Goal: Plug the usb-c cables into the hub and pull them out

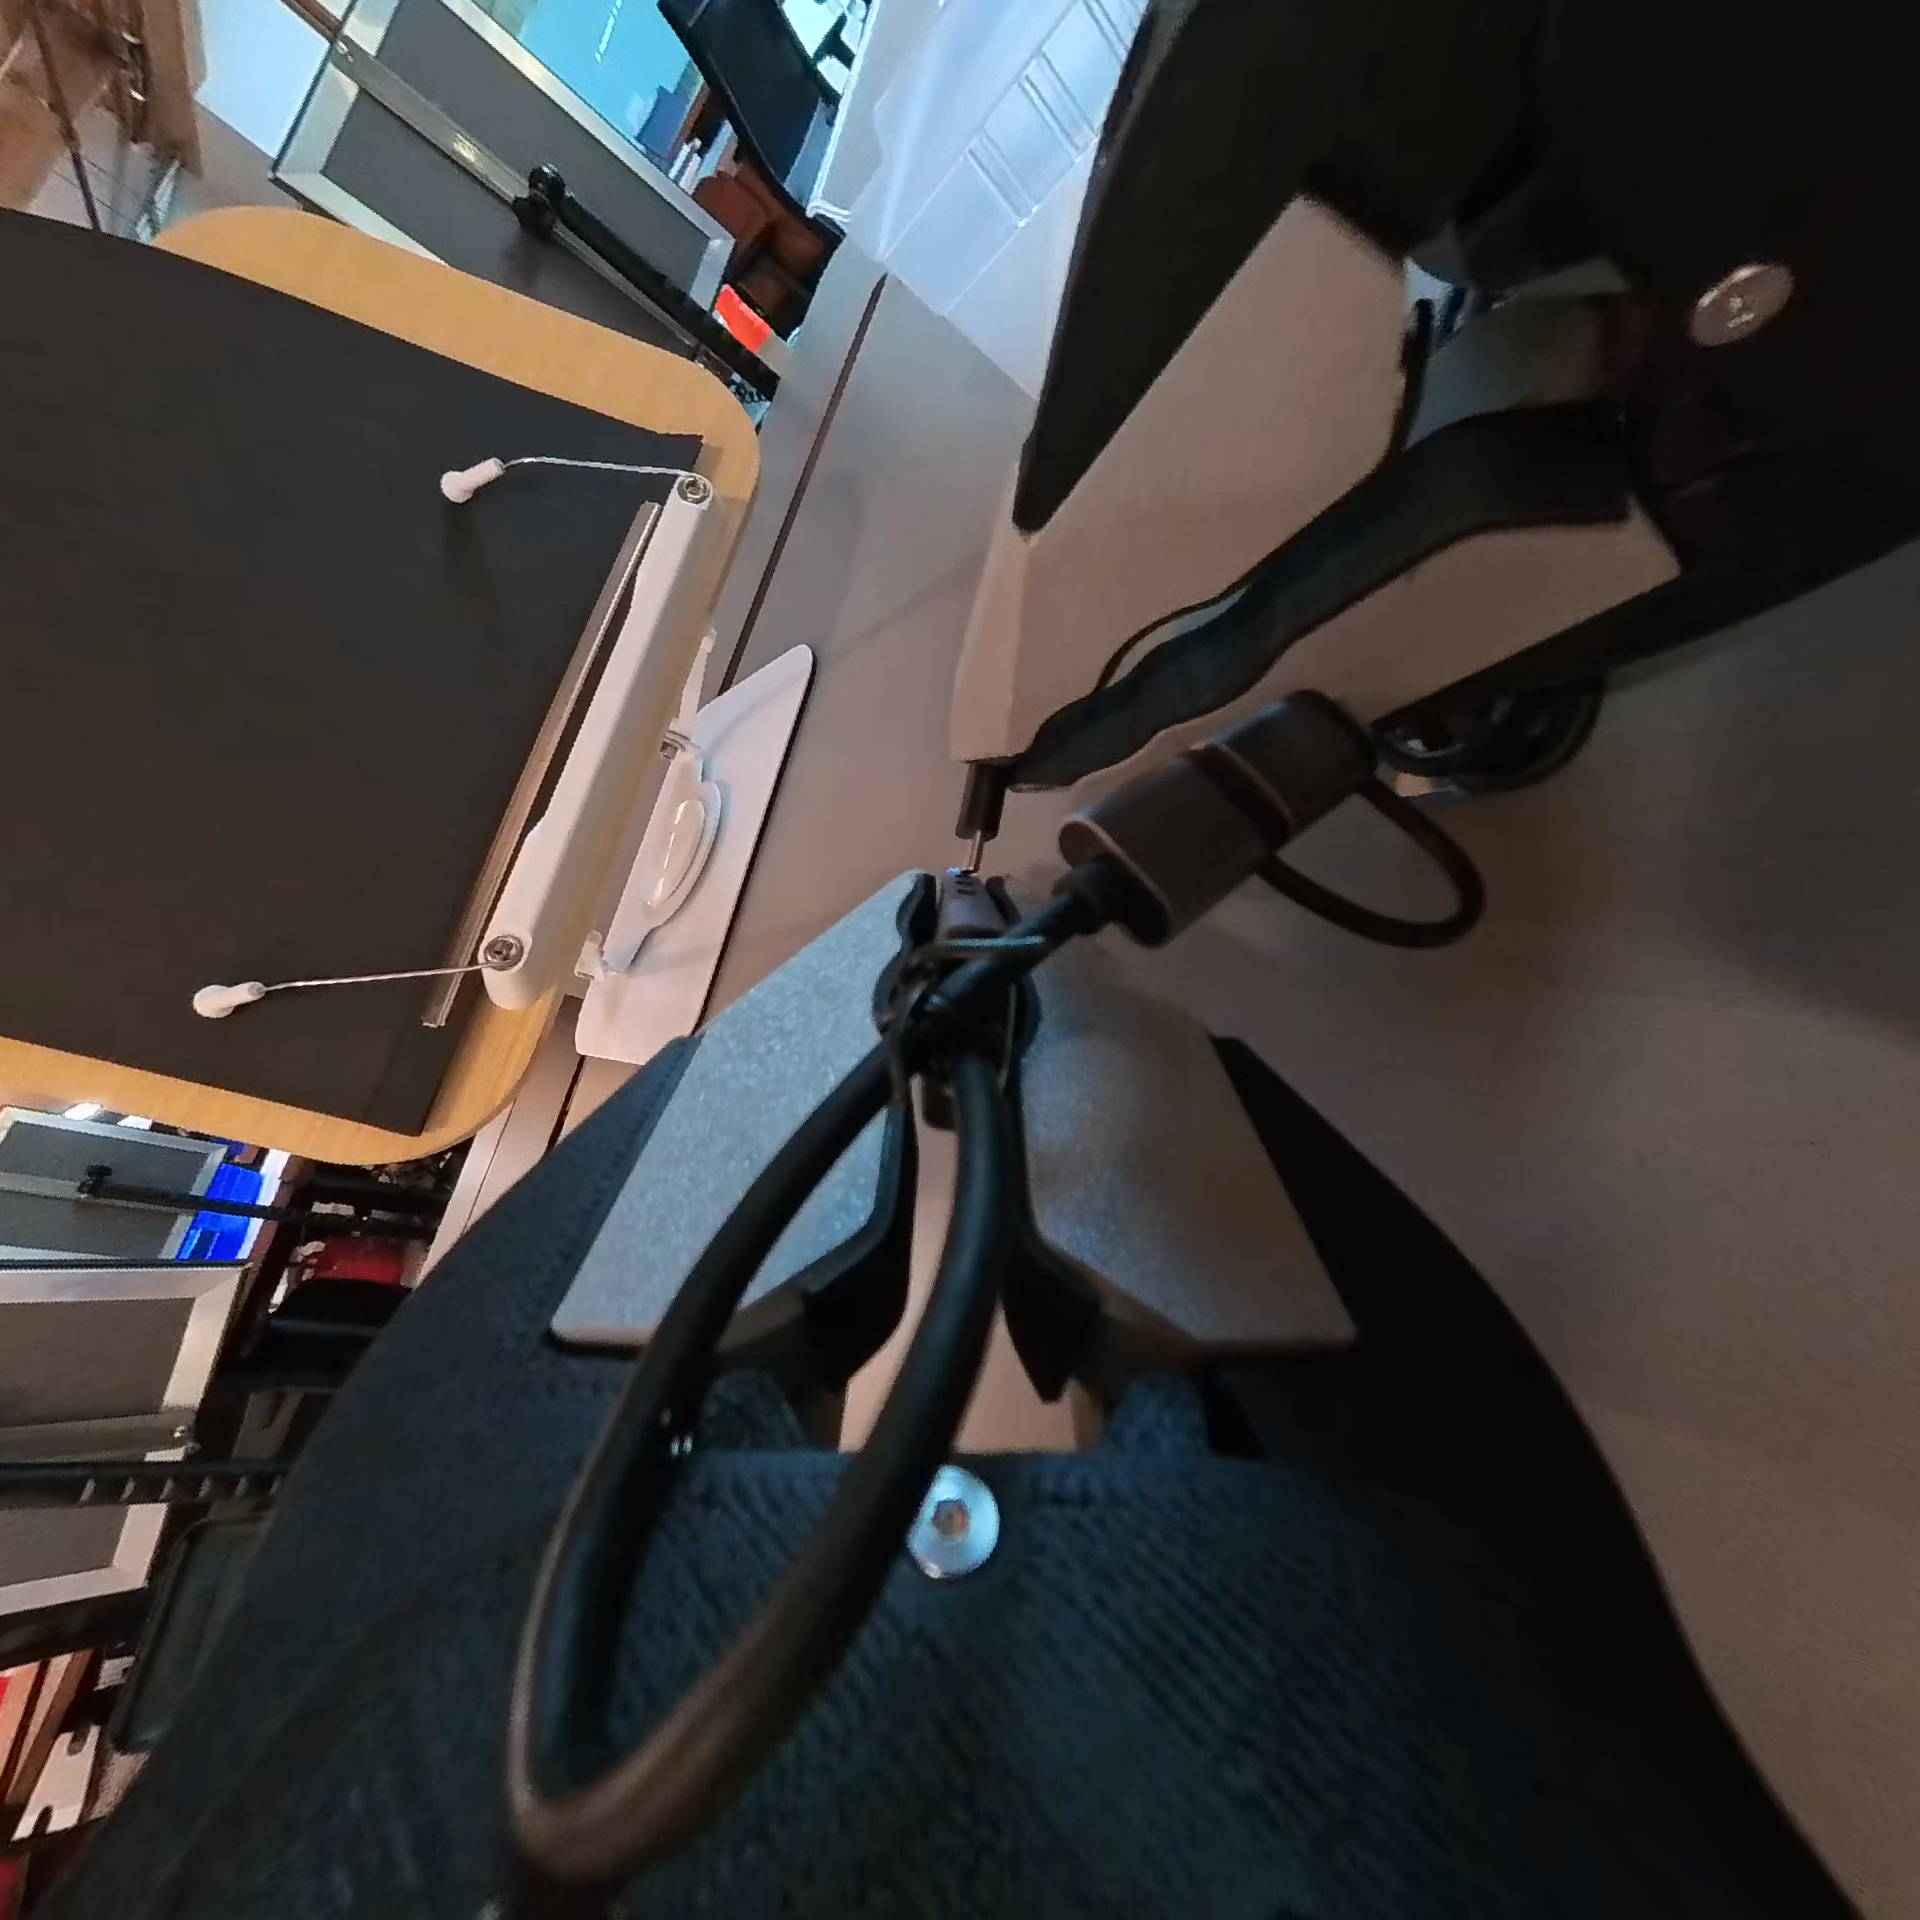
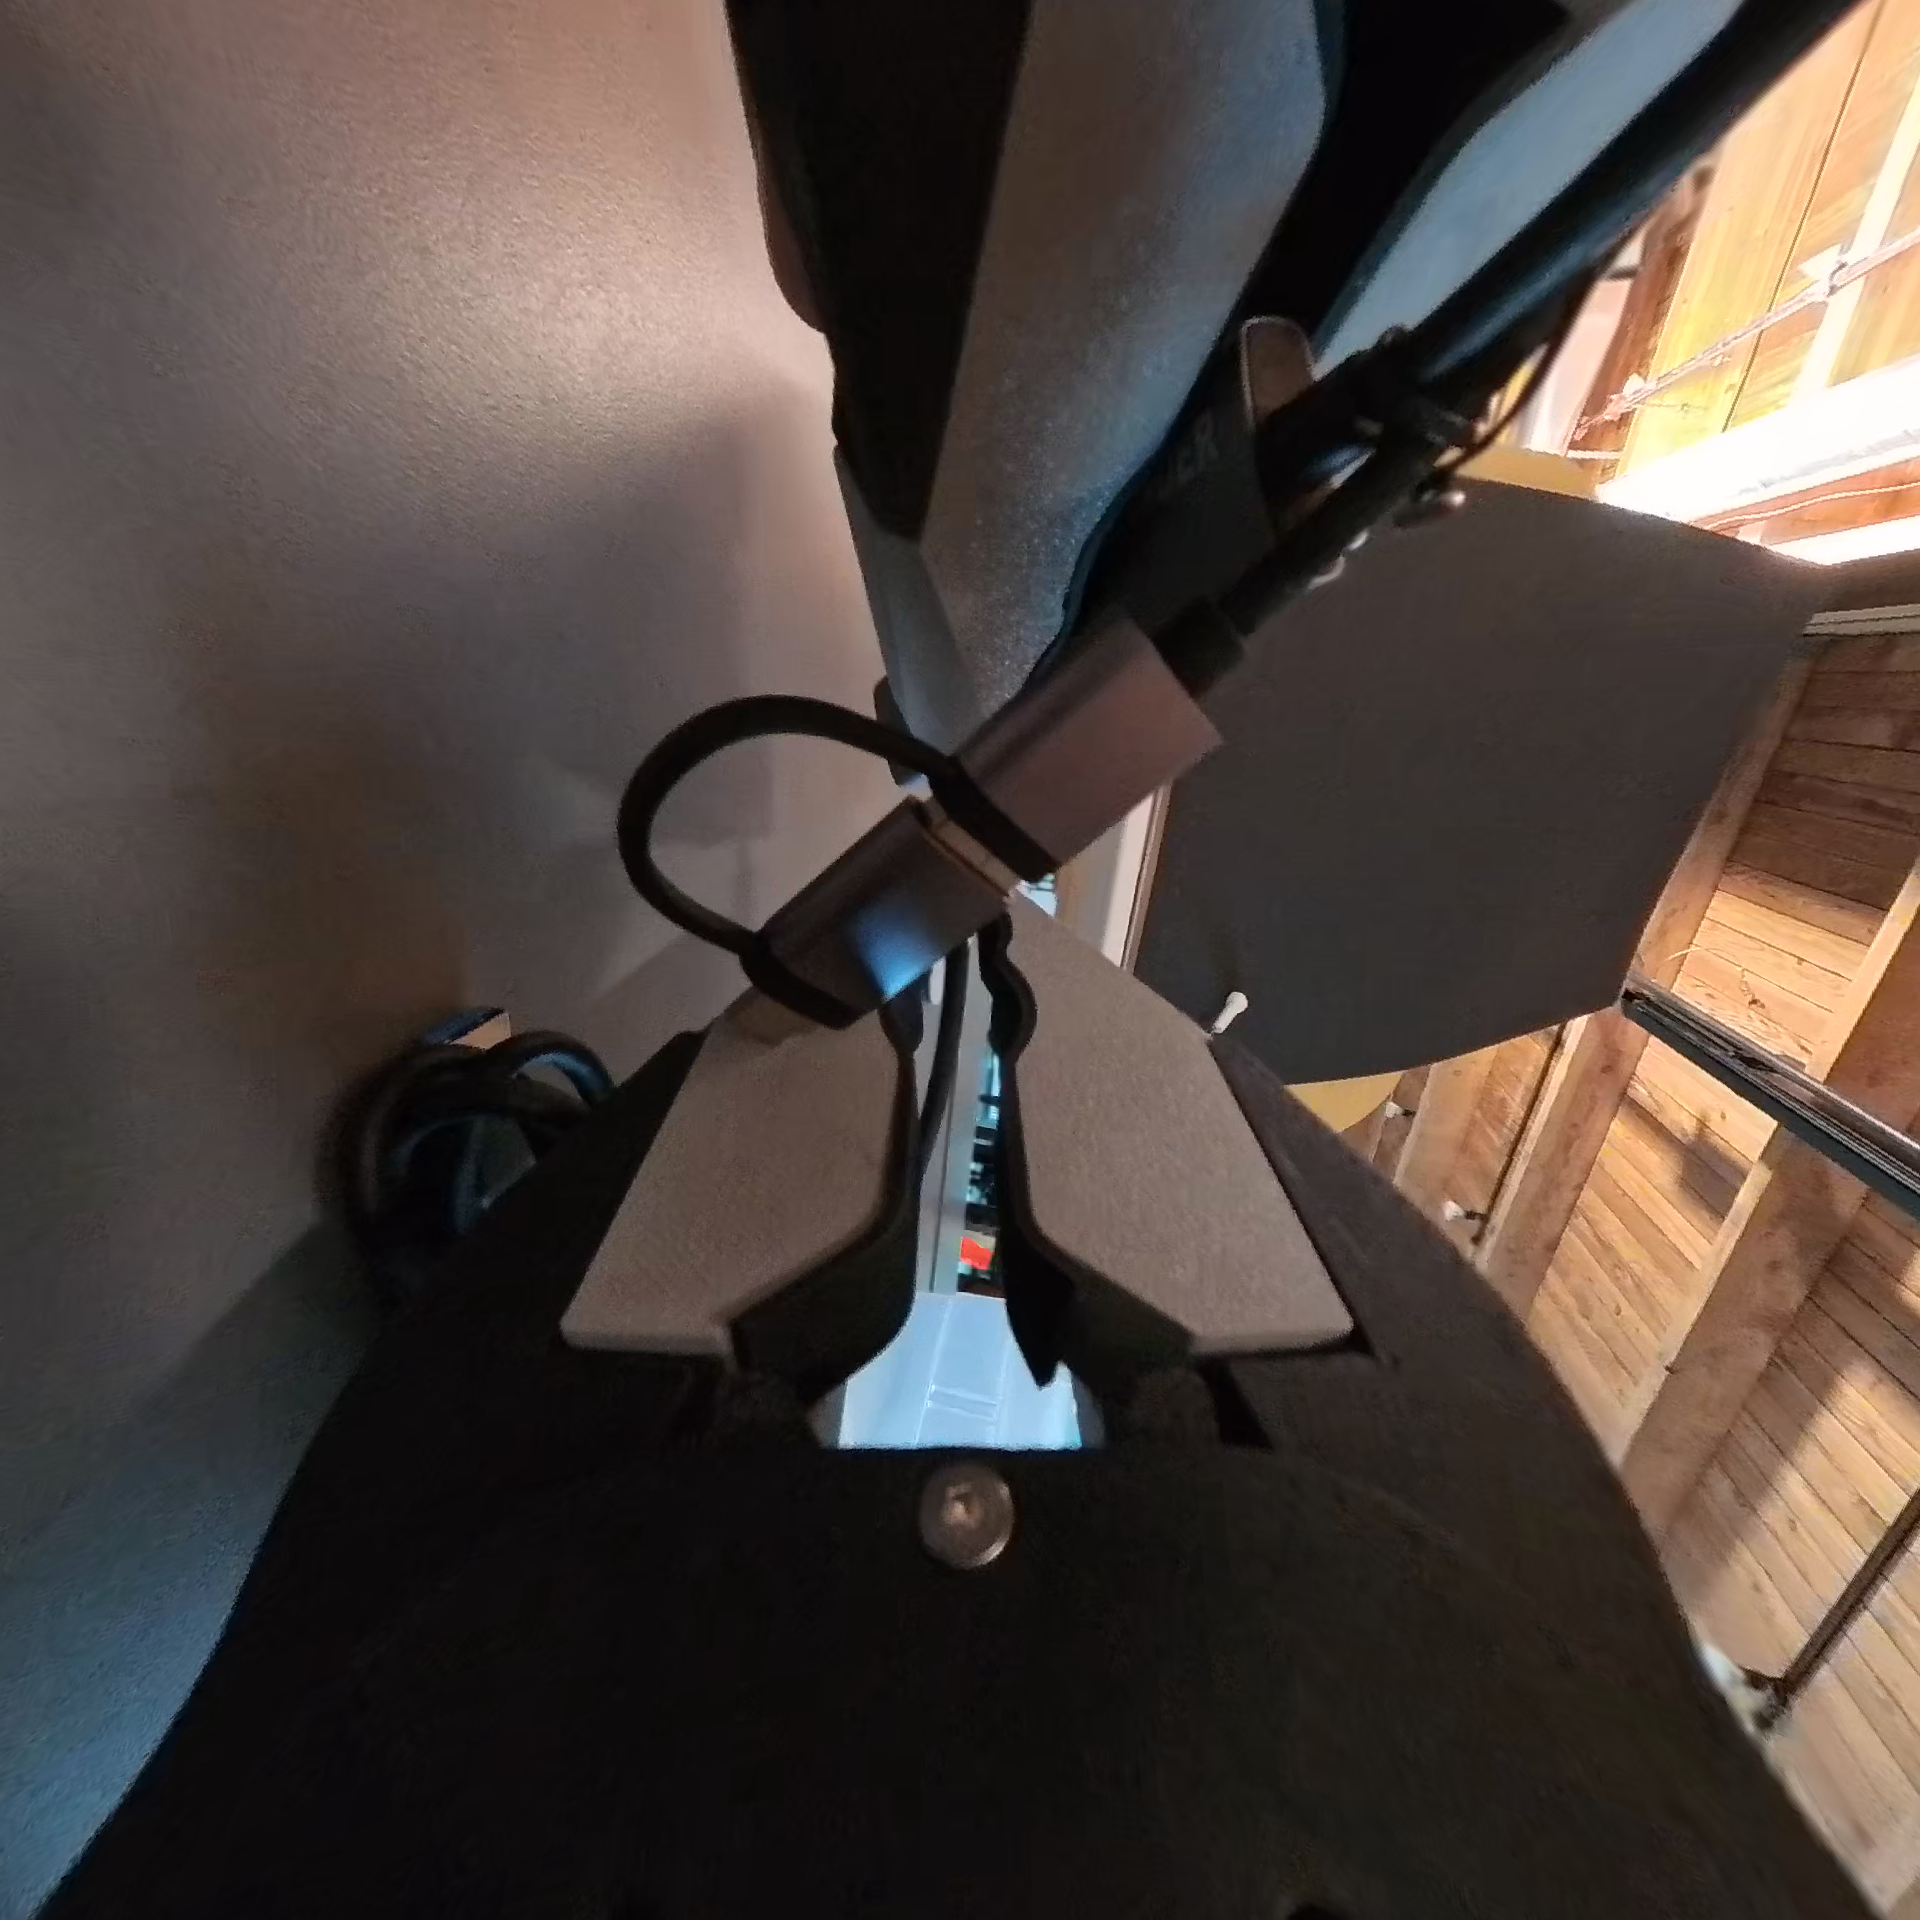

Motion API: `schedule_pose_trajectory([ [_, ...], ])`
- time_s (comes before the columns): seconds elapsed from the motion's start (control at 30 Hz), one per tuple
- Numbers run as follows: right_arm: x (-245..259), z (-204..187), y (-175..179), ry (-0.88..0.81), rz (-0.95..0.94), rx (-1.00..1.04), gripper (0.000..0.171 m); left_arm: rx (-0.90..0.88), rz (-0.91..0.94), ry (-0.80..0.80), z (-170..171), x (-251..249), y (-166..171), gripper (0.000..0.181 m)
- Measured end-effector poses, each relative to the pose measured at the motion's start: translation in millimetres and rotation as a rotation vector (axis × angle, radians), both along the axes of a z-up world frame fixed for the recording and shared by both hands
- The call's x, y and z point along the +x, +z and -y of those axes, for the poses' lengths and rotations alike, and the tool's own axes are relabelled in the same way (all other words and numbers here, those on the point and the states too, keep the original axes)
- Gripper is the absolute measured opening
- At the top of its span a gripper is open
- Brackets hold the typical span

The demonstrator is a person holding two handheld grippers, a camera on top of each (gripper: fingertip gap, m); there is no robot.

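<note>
My left gripper is shut on a small dark connector block with a black cable looping back over its fingers. My right gripper comes in from the upper right, shut on a black usb-c plug. The plug's metal tip sits right at the block. A grey metal adapter with a black tether loop hangs beside them. In the right wrist view my right gripper has its tips closed. The plug is hidden there, and the grey adapter lies across one finger.
A grey table top lies under both grippers. A coiled black cable rests on it. A wooden board with a black mat and a white clamp stands to the left. A wooden wall is to the right. Both grippers' tips are close together, under 4 cm apart.
</note>
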State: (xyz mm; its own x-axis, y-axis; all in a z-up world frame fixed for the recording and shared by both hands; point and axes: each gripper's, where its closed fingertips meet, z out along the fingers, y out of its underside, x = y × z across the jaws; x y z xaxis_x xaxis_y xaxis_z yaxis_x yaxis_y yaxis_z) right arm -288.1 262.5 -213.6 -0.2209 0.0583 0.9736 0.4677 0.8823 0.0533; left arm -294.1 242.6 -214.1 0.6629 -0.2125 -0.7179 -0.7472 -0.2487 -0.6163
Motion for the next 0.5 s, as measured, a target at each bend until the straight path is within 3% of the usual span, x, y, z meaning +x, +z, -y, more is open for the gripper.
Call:
schedule_pose_trajectory([
  [0.5,-1.5,0.5,0.3,-0.039,-0.008,0.003,0.004,0.002,-0.023,0.012,-0.9,-0.2,0.0,0.007],
])
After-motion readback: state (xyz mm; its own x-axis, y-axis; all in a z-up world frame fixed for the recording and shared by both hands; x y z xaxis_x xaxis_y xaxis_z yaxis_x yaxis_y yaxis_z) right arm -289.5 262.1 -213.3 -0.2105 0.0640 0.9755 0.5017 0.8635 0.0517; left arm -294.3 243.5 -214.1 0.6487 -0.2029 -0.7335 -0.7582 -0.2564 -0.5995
